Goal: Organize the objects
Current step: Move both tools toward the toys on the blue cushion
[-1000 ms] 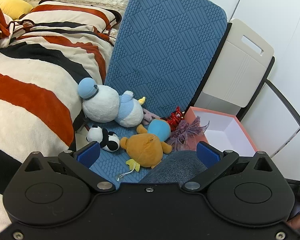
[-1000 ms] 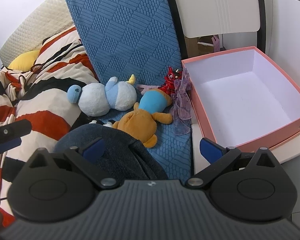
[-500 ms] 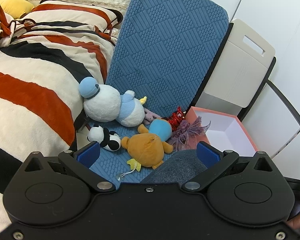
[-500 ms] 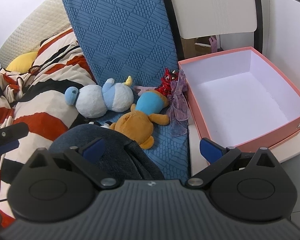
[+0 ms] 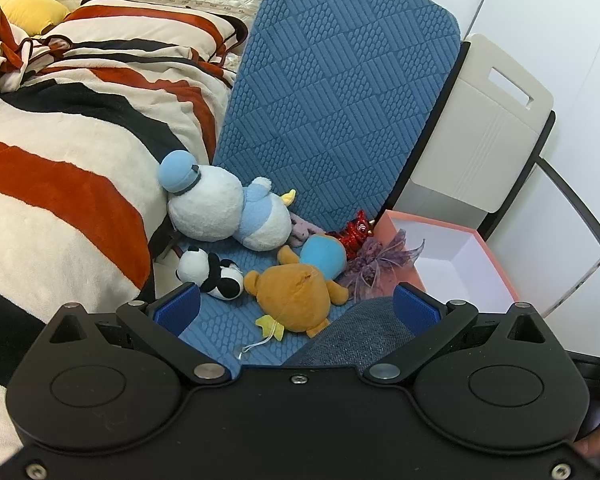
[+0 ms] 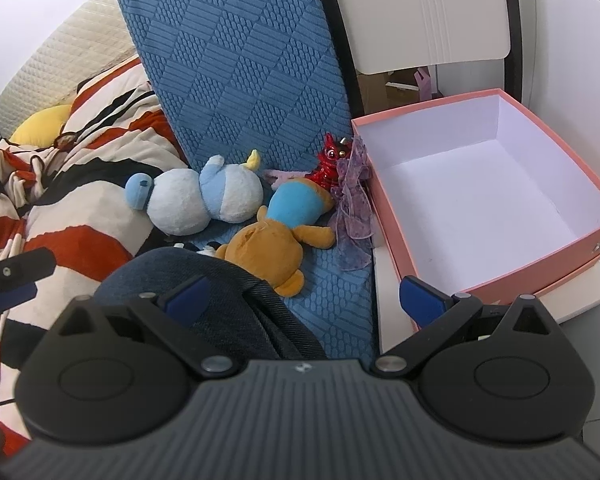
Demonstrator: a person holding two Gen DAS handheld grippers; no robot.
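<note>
Reaching with both the left gripper [image 5: 296,304] and right gripper [image 6: 304,296] spread wide and empty risks snagging the purple ribbon [image 6: 354,204] between the orange plush [image 6: 274,248] and the pink box [image 6: 500,184] on its right.

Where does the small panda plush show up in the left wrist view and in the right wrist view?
Left wrist: the panda plush lies left of centre, beside the orange bear plush.
Right wrist: only a sliver of it peeks over the denim knee.
Shared landmark: the pink box.
</note>
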